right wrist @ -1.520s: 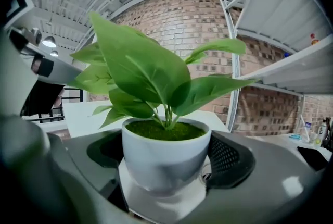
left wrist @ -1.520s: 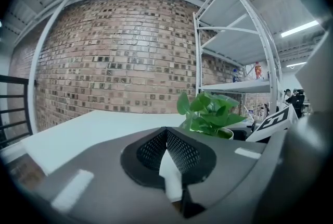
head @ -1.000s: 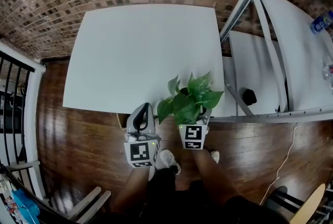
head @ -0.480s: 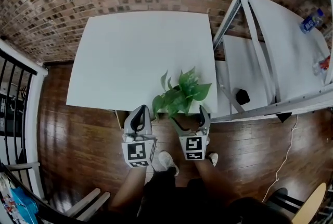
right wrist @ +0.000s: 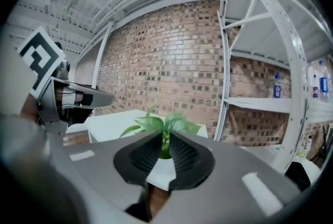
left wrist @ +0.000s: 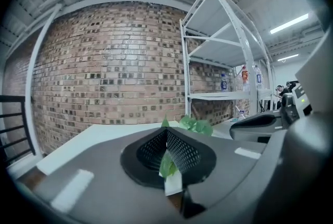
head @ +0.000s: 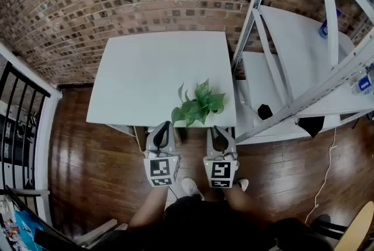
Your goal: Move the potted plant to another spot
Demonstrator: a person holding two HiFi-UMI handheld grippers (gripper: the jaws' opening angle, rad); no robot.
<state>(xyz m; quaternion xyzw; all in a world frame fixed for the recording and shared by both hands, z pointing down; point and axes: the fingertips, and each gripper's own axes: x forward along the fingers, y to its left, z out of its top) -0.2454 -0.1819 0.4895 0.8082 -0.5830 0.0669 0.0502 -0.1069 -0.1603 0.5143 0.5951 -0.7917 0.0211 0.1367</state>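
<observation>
- The potted plant (head: 197, 105) is set on the white table (head: 146, 69), by its near right corner.
- The left gripper (head: 165, 126) is held clenched, empty, off the table's near edge.
- The right gripper (head: 217, 129) is being closed on nothing, off that edge too.

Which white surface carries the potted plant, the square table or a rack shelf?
The square table: the potted plant stands at its near edge, on the side towards the rack, while the rack shelves carry no plant.

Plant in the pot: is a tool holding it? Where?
Nothing is held. The green leafy potted plant stands on the white table; the right tool is closing its jaws on nothing.
</observation>
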